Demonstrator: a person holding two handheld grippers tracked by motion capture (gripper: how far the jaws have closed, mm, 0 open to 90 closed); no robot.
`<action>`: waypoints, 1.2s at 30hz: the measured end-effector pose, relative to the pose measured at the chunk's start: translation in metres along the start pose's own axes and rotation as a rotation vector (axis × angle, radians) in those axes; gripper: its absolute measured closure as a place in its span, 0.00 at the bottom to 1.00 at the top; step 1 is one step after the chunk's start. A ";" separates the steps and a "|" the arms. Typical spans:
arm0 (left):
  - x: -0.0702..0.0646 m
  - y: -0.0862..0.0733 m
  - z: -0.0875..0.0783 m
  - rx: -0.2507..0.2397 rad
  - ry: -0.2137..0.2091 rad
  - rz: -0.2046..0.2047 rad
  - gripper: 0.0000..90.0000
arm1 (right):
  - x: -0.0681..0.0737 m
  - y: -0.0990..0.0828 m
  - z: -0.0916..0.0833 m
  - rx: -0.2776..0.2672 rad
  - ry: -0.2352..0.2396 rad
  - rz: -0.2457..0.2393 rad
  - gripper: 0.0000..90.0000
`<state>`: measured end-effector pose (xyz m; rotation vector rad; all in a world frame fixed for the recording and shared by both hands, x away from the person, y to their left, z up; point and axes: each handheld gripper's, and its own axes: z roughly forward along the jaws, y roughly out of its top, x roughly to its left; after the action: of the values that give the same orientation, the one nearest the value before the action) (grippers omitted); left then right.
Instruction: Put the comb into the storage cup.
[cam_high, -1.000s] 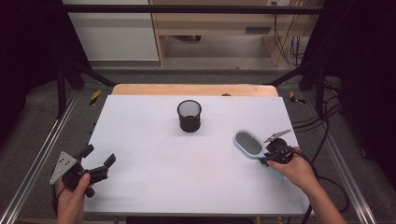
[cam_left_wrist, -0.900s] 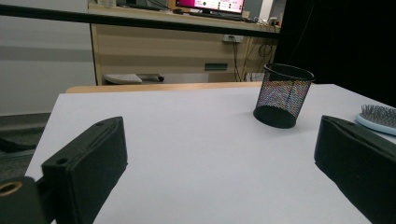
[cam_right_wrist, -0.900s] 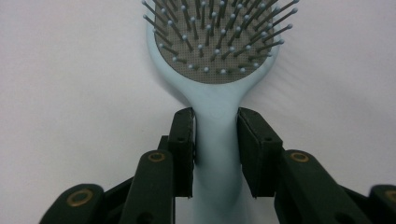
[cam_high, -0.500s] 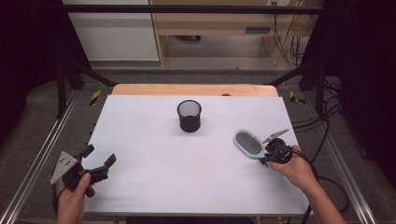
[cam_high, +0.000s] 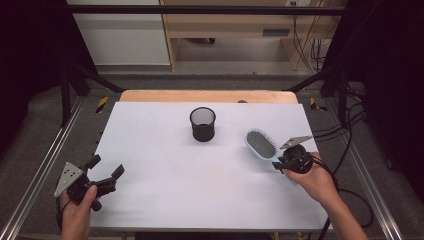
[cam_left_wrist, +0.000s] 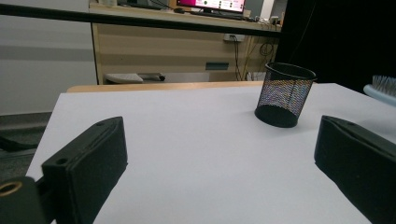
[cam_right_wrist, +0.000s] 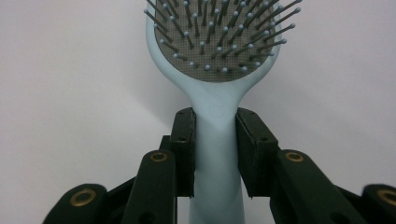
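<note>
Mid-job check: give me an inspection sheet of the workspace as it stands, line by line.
Surface: white table top, bare apart from two items; wooden strip along its far edge.
Job's things: black mesh cup upright near the far middle; light blue hairbrush bristles up, at the right.
Clutter: nothing seen.
Grippers: right gripper shut on the hairbrush handle, a finger on each side; left gripper open, holding nothing, at the near left corner.
Cables: black cables trail off the table's right side.
Surroundings: metal frame rails, wooden furniture behind, a monitor on it.
</note>
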<state>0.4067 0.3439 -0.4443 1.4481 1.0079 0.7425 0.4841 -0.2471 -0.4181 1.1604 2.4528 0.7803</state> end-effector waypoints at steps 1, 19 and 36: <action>0.000 0.000 0.000 0.000 0.000 0.001 0.03 | 0.004 0.004 -0.002 -0.034 0.001 -0.004 0.77; -0.019 0.005 -0.001 -0.004 -0.016 -0.016 0.03 | 0.056 0.043 0.016 -0.419 0.059 0.009 0.77; -0.039 0.019 0.011 -0.036 -0.081 -0.074 0.03 | 0.075 0.055 0.032 -0.582 0.100 0.018 0.77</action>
<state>0.4031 0.3041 -0.4232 1.3919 0.9762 0.6409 0.4868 -0.1483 -0.4150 0.9303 2.0610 1.4594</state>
